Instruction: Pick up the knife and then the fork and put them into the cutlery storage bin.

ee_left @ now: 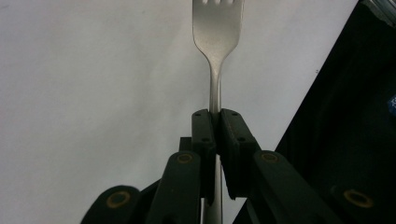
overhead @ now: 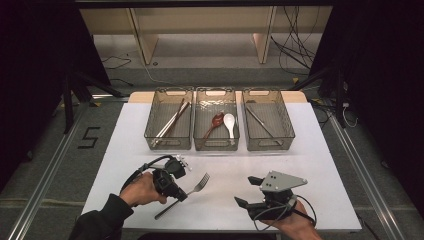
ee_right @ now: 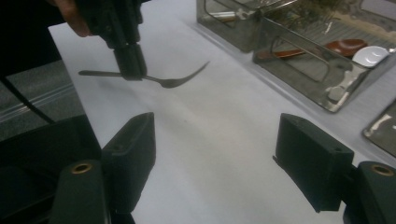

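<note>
Fork (overhead: 186,194): clamped at mid-handle by left gripper (ee_left: 217,135), lifted off the white table (overhead: 225,210)
Long axis: straight out past the fingertips, prongs ahead toward the trays (overhead: 218,125), handle end behind the fingers
Right gripper (ee_right: 224,158): fingers spread wide, holding nothing
Open room: bare table ahead of both grippers, near edge close behind

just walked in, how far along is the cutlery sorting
Done: chopsticks lie in the left bin, two spoons in the middle bin, and a thin utensil, type unclear, in the right bin. In hand: the left gripper is shut on a fork above the table; the right gripper is open. Left: binning the fork.
</note>
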{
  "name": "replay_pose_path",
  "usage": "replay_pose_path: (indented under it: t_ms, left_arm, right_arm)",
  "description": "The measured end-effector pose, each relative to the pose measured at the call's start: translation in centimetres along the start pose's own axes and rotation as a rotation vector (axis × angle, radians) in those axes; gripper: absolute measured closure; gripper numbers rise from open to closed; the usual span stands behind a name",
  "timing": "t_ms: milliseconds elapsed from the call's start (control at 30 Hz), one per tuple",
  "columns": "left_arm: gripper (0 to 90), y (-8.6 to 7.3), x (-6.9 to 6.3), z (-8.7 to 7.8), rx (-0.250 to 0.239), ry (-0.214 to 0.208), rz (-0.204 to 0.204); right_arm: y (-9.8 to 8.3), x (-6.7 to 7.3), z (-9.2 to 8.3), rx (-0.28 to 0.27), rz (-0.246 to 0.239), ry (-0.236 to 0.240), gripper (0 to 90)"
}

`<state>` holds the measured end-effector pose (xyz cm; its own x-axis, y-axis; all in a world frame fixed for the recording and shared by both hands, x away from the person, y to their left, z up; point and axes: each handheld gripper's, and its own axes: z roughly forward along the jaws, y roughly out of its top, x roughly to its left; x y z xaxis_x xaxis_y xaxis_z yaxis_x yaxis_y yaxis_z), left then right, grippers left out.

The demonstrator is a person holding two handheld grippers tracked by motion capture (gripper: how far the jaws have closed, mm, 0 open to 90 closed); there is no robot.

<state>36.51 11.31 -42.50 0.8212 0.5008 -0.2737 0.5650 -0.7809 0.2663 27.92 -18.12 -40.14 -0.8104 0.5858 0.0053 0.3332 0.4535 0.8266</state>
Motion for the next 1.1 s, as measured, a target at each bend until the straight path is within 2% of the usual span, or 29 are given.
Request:
replay_pose_path:
  t_ms: [267, 467, 600, 833, 900, 967, 1100]
  left_arm:
    - [84.2, 1.5, -1.1, 0.4, 0.020, -0.019, 0.030]
    - [84.2, 2.2, -1.8, 0.9, 0.049, -0.032, 0.067]
    - [84.2, 2.4, -2.4, 1.1, 0.063, -0.035, 0.073]
    - [84.1, 2.8, -2.9, 1.4, 0.092, -0.049, 0.101]
    - [84.1, 2.9, -3.3, 1.6, 0.088, -0.053, 0.097]
    - [84.1, 3.1, -3.5, 1.7, 0.107, -0.053, 0.123]
    - [84.1, 3.5, -4.2, 1.9, 0.116, -0.062, 0.138]
  right_arm:
    - [0.1, 0.5, 0.3, 0.007, -0.024, 0.006, 29.7]
    - [0.3, 1.3, 0.8, 0.017, -0.066, 0.025, 29.7]
    - [0.4, 2.0, 1.3, 0.032, -0.094, 0.041, 30.2]
    - [0.6, 3.5, 2.5, 0.068, -0.178, 0.072, 31.0]
    - [0.6, 3.9, 2.9, 0.080, -0.205, 0.079, 31.2]
    - [0.6, 4.2, 3.3, 0.088, -0.238, 0.079, 31.7]
    - [0.6, 4.8, 4.2, 0.114, -0.294, 0.087, 34.7]
